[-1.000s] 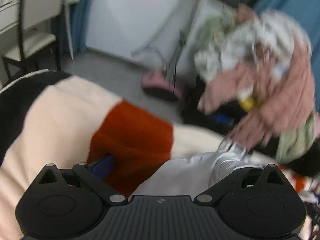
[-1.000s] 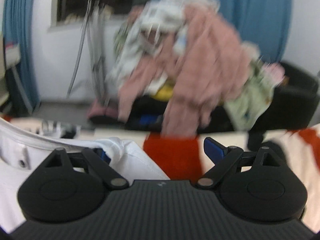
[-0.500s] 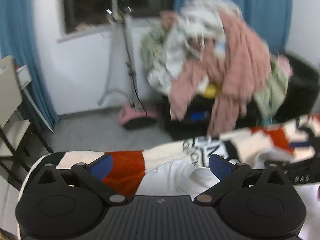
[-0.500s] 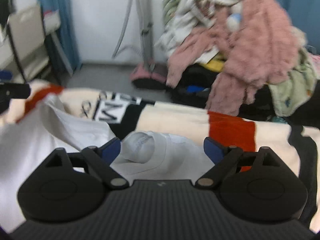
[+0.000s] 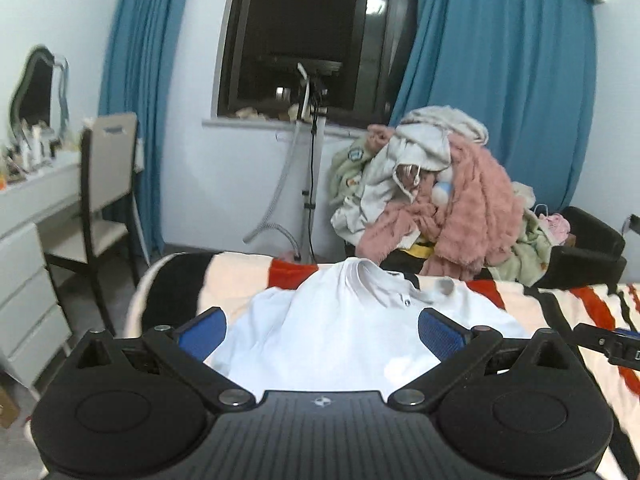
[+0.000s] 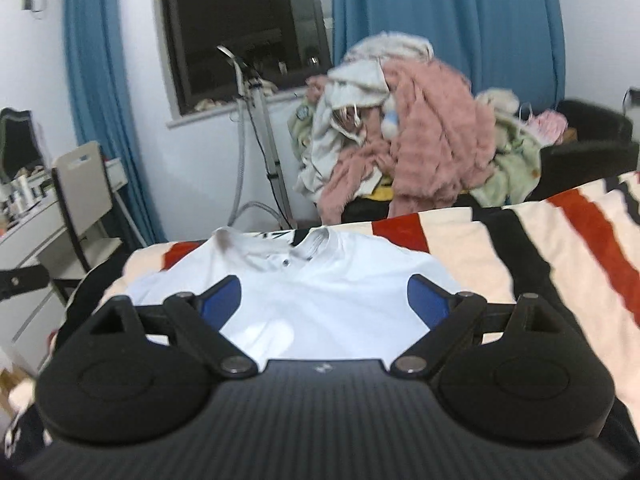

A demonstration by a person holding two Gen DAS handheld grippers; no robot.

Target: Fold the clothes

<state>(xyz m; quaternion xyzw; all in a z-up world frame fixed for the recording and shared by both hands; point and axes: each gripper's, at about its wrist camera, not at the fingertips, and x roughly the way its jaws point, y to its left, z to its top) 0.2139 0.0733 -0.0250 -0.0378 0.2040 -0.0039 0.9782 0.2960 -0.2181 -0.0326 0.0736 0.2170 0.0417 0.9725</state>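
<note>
Your left gripper (image 5: 322,330) and right gripper (image 6: 324,300) gape empty above the shirt (image 6: 320,280); its hem is hidden beneath them.

Smooth white cloth shirt (image 6: 320,300) lies on a soft striped blanket (image 6: 560,240); fluffy pink garment (image 6: 436,136) behind.

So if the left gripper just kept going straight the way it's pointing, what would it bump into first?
Most likely the white shirt spread on the striped blanket: it fills the gap between the open left gripper fingers. Depth is hard to judge; if it cleared the shirt, the clothes pile stands beyond.
</note>
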